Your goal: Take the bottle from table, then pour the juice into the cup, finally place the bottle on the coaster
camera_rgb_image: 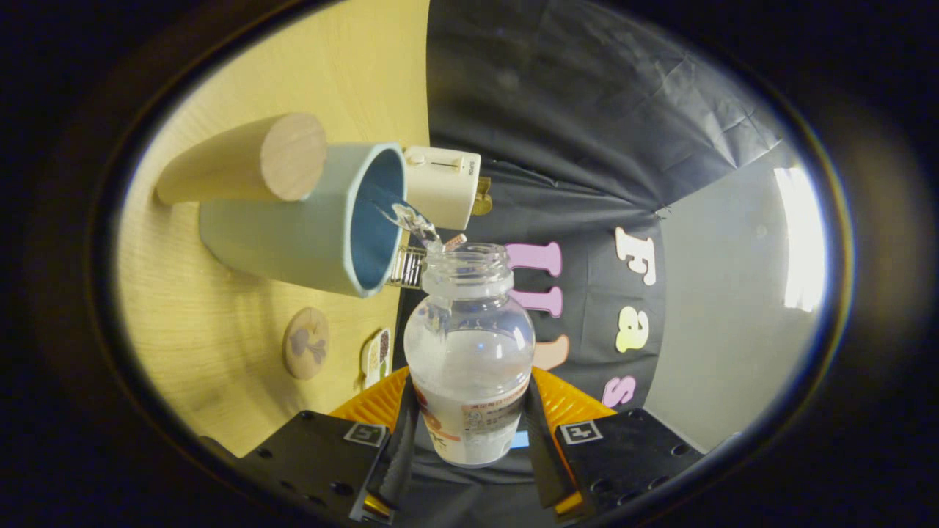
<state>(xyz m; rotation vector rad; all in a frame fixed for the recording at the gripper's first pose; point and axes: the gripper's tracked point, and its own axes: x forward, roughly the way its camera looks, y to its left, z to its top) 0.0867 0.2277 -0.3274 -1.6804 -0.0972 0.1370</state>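
Gripper view: the tongs [469,440] clamp a clear bottle [469,352], both fingers pressing its labelled lower body. The whole scene is rolled sideways, so the wooden tabletop [213,352] stands like a wall beside the bottle. The bottle's long axis runs straight ahead along the fingers, open mouth pointing away, and a thin stream of clear liquid [414,220] arcs from its rim into the pale blue-lined cup [308,220]. A wooden cylinder [249,161] touches the cup; a white appliance [444,183] sits just beyond it. A round coaster [307,342] lies near the fingers, beside a small packet [375,357].
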